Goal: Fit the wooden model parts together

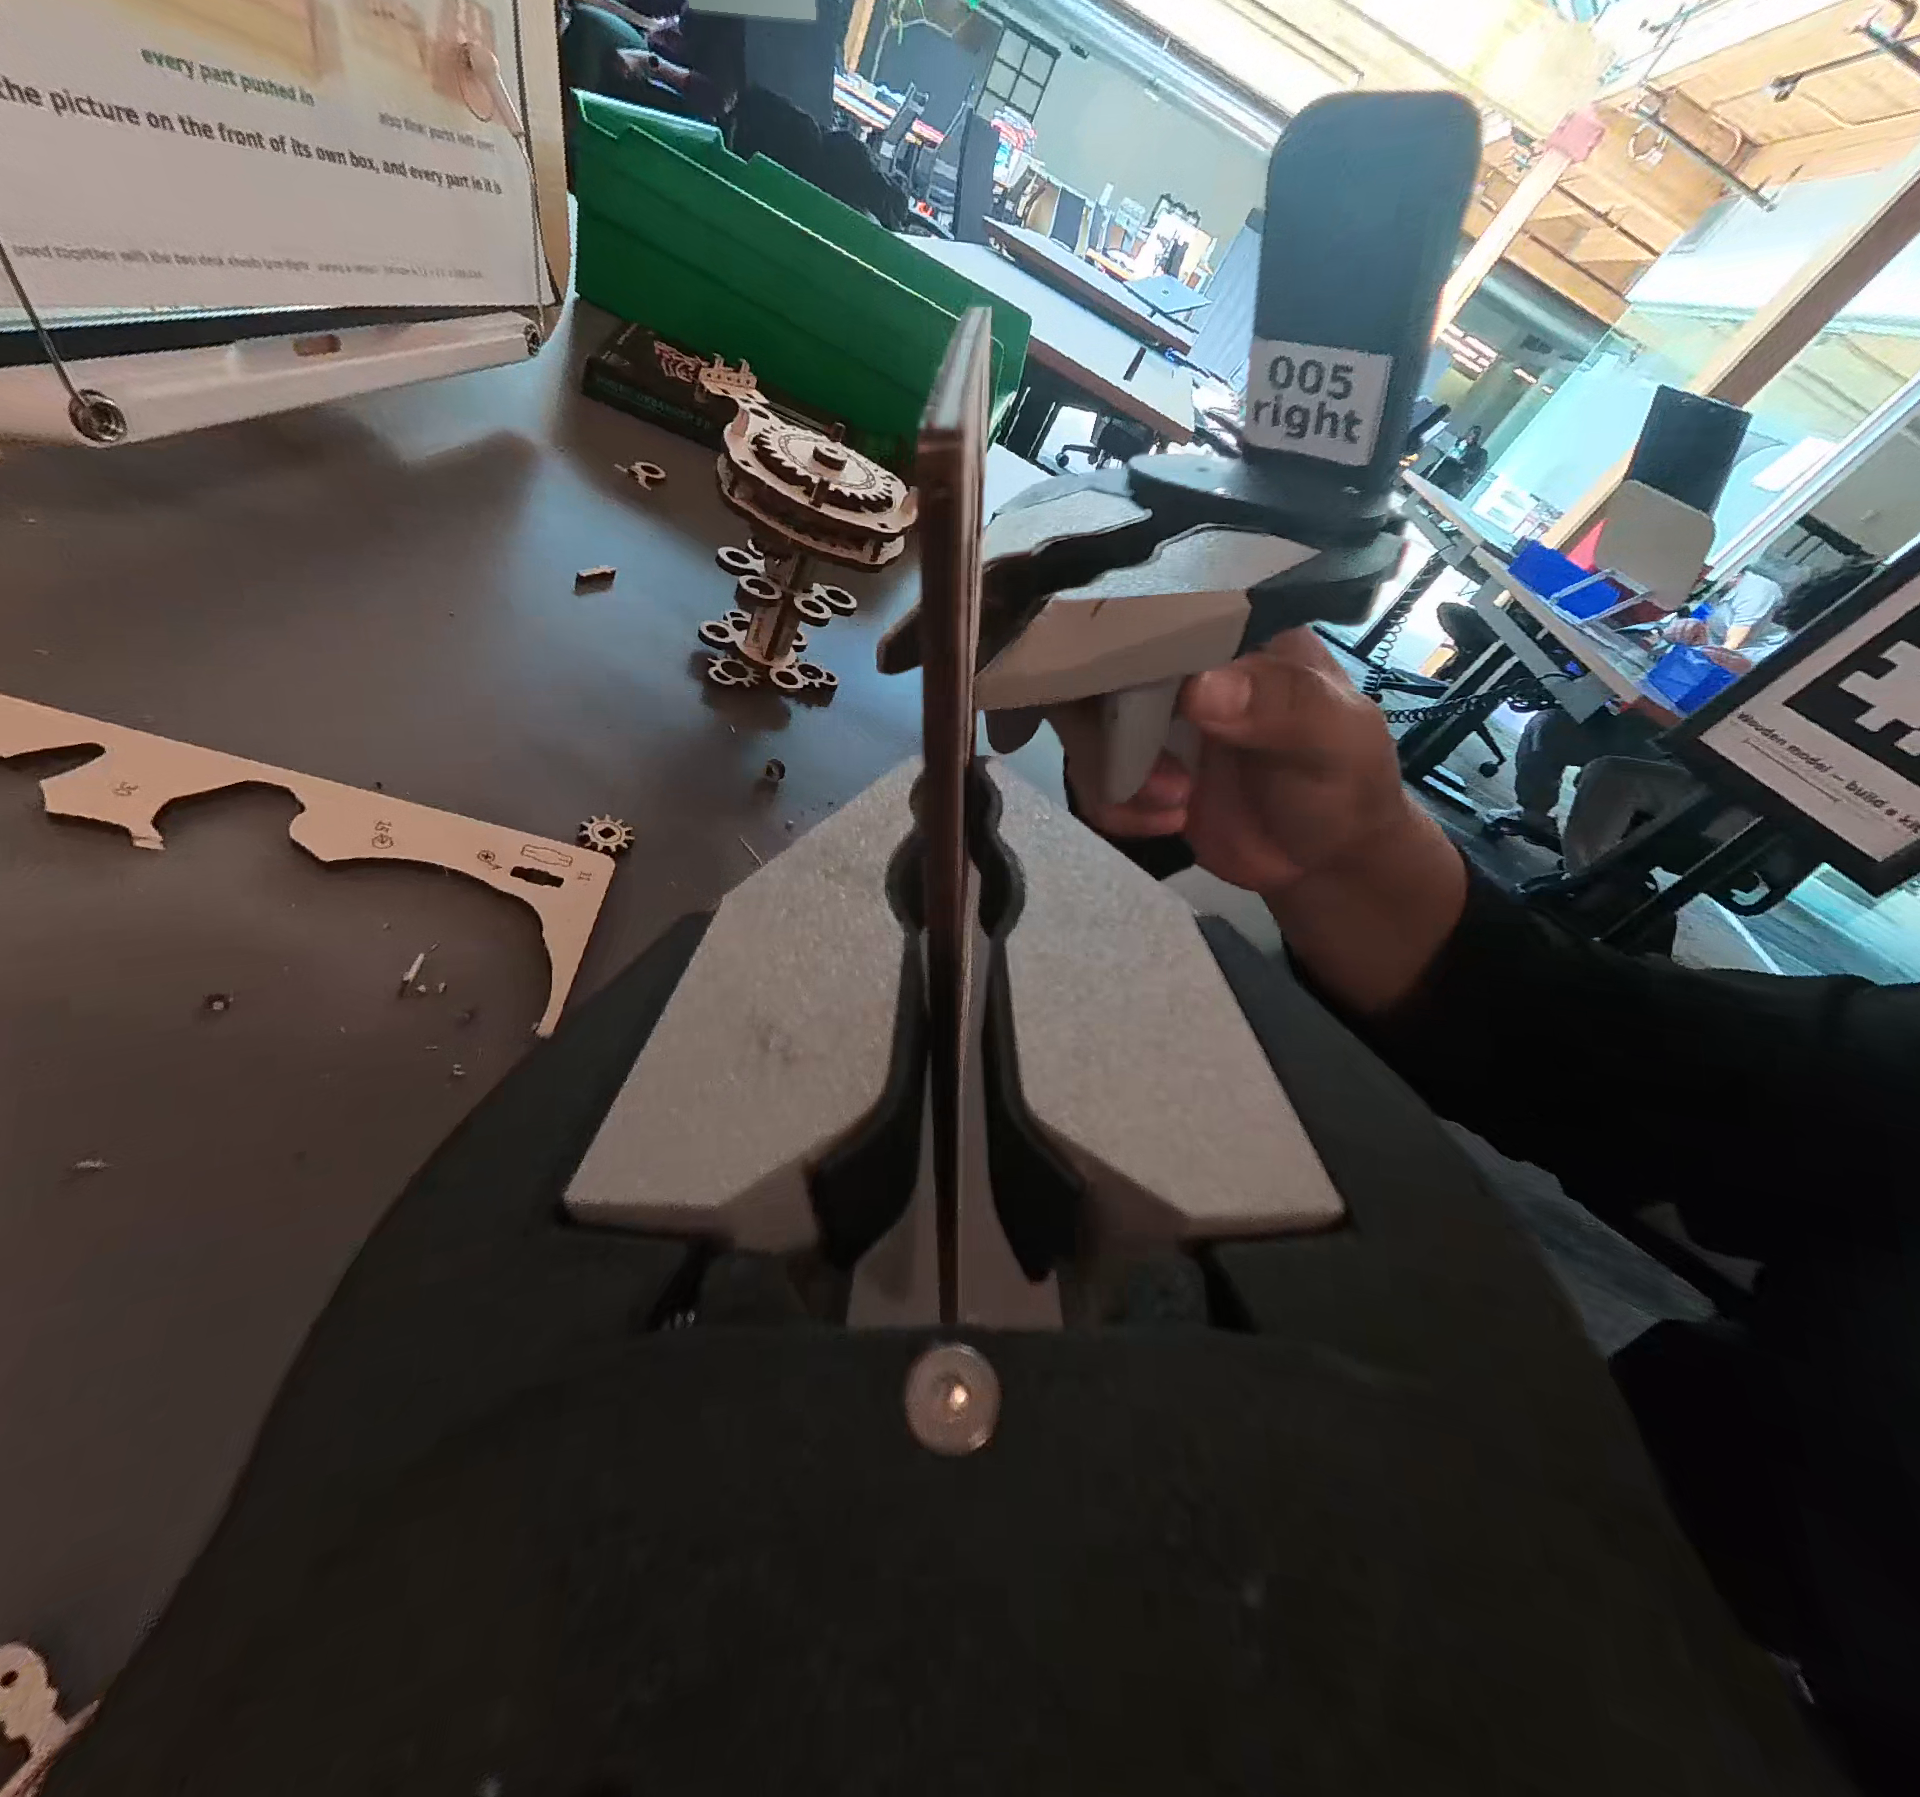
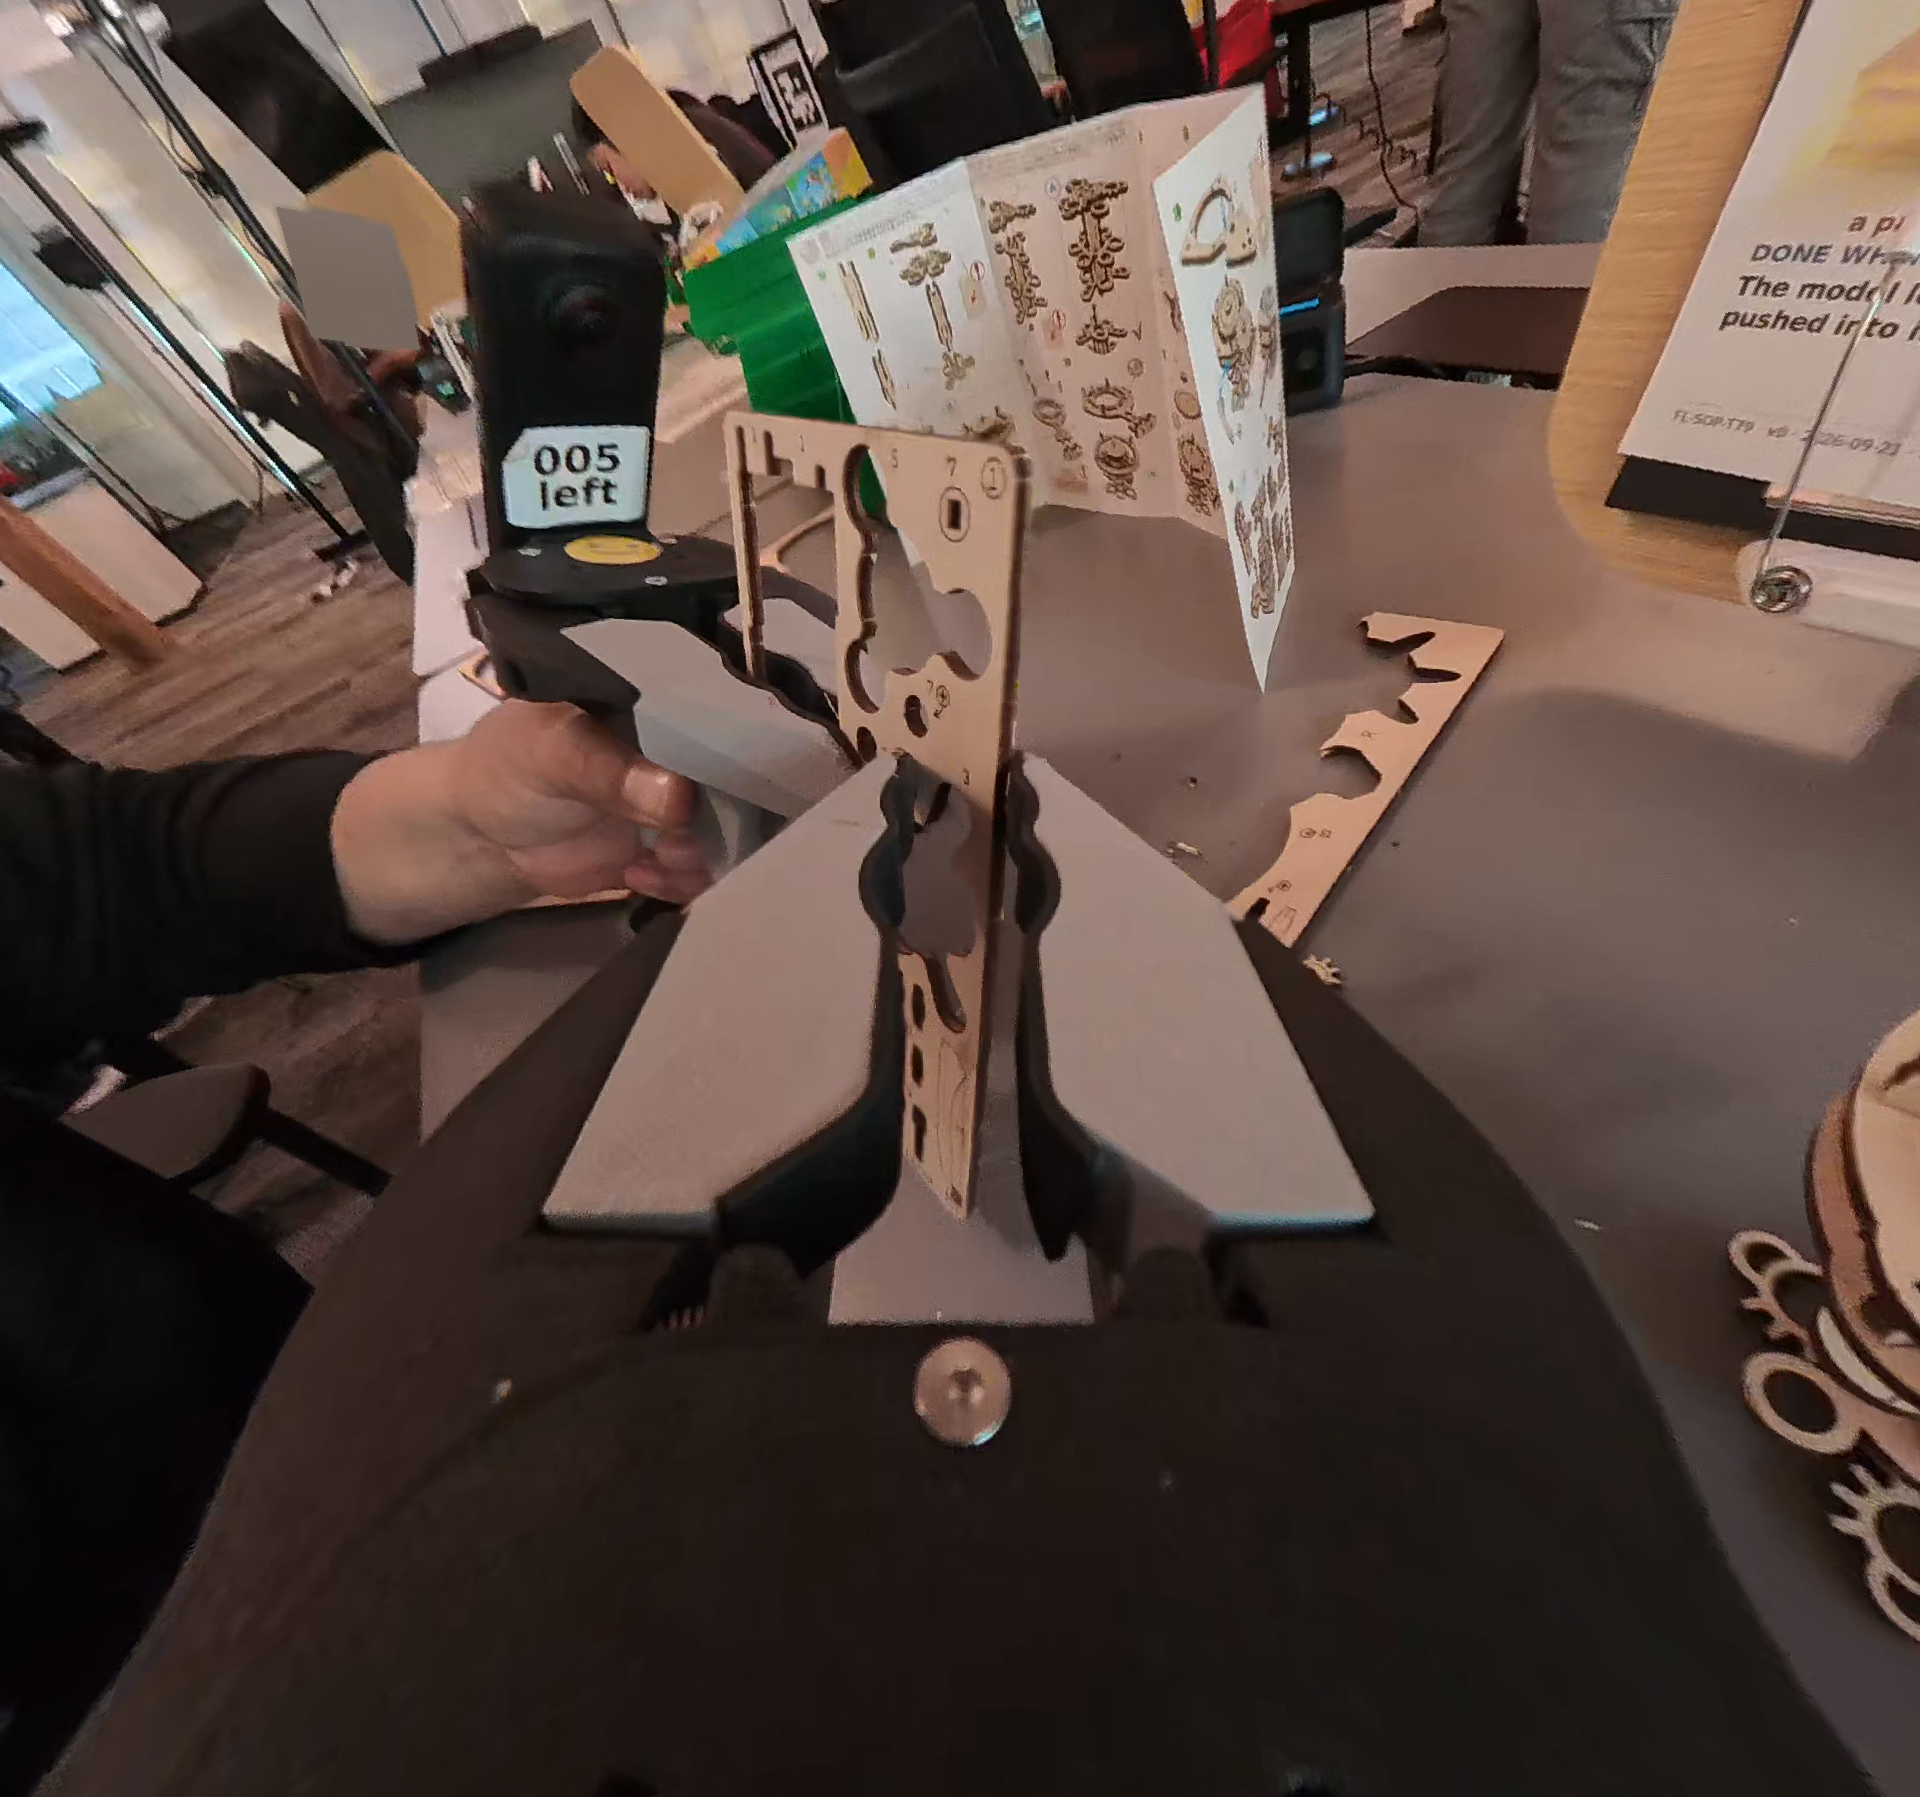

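A thin wooden part sheet (image 1: 956,500) with several cut-outs stands upright above the dark table, held at both ends. My left gripper (image 1: 951,781) is shut on it; the sheet shows edge-on between its fingers. My right gripper (image 2: 956,776) is closed around the same sheet (image 2: 982,719), which sits slightly slanted between its jaws. The right gripper (image 1: 935,646) reaches in from the right in the left wrist view. The left gripper (image 2: 821,708) comes in from the left in the right wrist view. A partly built wooden gear model (image 1: 810,511) stands on the table beyond the sheet.
A used-up part sheet (image 1: 343,843) lies flat at the left, with a small loose gear (image 1: 605,833) by it. A green bin (image 1: 727,251) and an instruction stand (image 1: 260,85) are behind. A folded leaflet (image 2: 1091,313) stands upright. Small wood scraps dot the table. The grippers are tip to tip, or close to it.
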Tool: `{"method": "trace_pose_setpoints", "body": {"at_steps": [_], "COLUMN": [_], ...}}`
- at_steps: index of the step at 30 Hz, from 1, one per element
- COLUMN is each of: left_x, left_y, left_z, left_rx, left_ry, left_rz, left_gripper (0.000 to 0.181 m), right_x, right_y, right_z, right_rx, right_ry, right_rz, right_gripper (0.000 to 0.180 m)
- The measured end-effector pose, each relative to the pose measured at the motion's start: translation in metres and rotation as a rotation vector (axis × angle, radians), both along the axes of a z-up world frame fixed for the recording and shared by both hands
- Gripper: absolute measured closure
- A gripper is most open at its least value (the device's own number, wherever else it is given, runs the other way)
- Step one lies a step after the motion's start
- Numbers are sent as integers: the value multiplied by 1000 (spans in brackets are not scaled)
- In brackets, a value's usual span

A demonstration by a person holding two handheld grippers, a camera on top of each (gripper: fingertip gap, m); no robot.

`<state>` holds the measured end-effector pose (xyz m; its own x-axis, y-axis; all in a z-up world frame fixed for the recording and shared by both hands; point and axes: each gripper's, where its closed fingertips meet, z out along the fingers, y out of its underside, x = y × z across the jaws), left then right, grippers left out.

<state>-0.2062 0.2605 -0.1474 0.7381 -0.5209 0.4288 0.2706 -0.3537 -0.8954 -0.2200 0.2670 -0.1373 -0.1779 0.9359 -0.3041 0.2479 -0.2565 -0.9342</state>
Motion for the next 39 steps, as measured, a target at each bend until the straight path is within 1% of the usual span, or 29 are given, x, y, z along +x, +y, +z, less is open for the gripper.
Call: {"method": "trace_pose_setpoints", "body": {"at_steps": [3,6,11,14,16,18,19,22,23,26,28,31,33,34,35,39], "left_x": [-1,1,-12,-36,-47,-50,-51,-65,-71,-85,-90,-93,-95,-96,-99,-107], "left_y": [0,-3,-13,-25,-34,-40,-41,-36,-35,-37,-39,-37,-36,-35,-35,-36], "left_z": [-1,3,22,42,54,55,51,36,32,34,34,29,26,25,25,30], "left_rx": [-3,-9,20,43,58,48,32,-14,-30,-33,-38,-51,-60,-63,-63,-47], "left_ry": [12,-38,-85,-189,-249,-250,-217,-104,-85,-119,-140,-144,-143,-144,-148,-184], "left_rz": [9,-15,-44,-63,-98,-142,-145,-68,-51,-32,-38,-26,-16,-10,-3,18], "left_gripper": [180,180,180,181,181,180,181,181,181,180,181,181,181,180,180,180], "right_x": [-1,1,27,46,56,64,69,87,91,92,75,36,10,-1,-11,-31], "right_y": [0,-1,9,25,27,30,34,56,63,62,46,28,19,13,10,19], "right_z": [-1,3,30,35,38,39,36,17,10,-12,-28,-64,-88,-95,-100,-106], "right_rx": [67,54,1,-14,-3,37,67,173,199,197,171,205,209,192,179,204], "right_ry": [-35,-34,92,84,73,43,13,-128,-166,-258,-279,-379,-464,-489,-502,-532], "right_rz": [-5,18,1,-58,-58,-76,-99,-194,-223,-225,-182,-161,-139,-110,-93,-130], "right_gripper": [165,163,159,150,142,139,139,141,145,151,156,154,144,143,145,158]}}
